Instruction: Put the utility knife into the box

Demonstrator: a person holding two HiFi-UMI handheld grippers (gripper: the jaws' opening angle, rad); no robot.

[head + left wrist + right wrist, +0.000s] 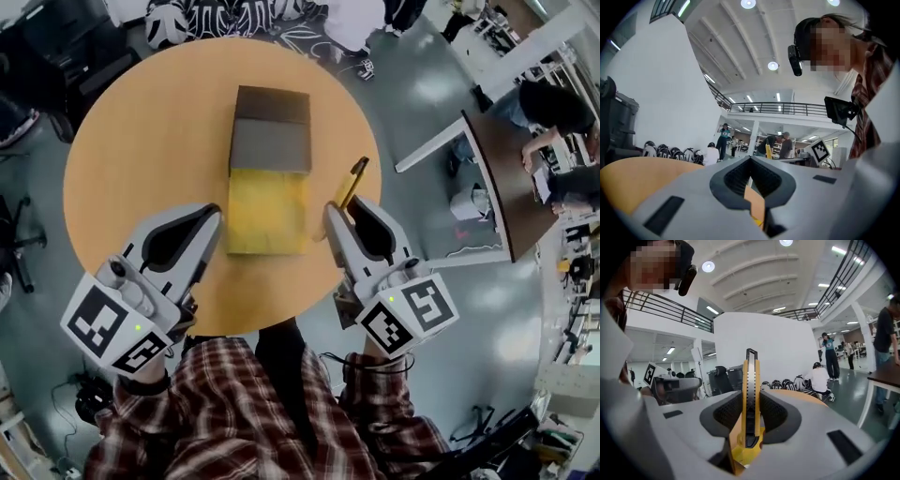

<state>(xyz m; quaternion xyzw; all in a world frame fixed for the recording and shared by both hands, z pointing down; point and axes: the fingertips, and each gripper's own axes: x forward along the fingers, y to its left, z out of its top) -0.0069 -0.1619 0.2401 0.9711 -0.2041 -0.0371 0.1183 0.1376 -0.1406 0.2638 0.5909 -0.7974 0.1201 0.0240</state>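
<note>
An open box (268, 212) lies in the middle of the round wooden table (141, 131), its yellow-lined tray toward me and its dark lid (271, 130) folded away. My right gripper (335, 217) is shut on the yellow utility knife (353, 181), just right of the box's near right corner. The knife (750, 394) stands upright between the jaws, its black tip pointing away from me. My left gripper (214, 217) hovers at the box's near left corner, shut with nothing in it; in the left gripper view its jaws (751, 165) meet at the tips.
A brown desk (511, 178) with a seated person stands off to the right, over grey floor. Black chairs and bags ring the table's far side. In both gripper views people stand and sit in the hall beyond.
</note>
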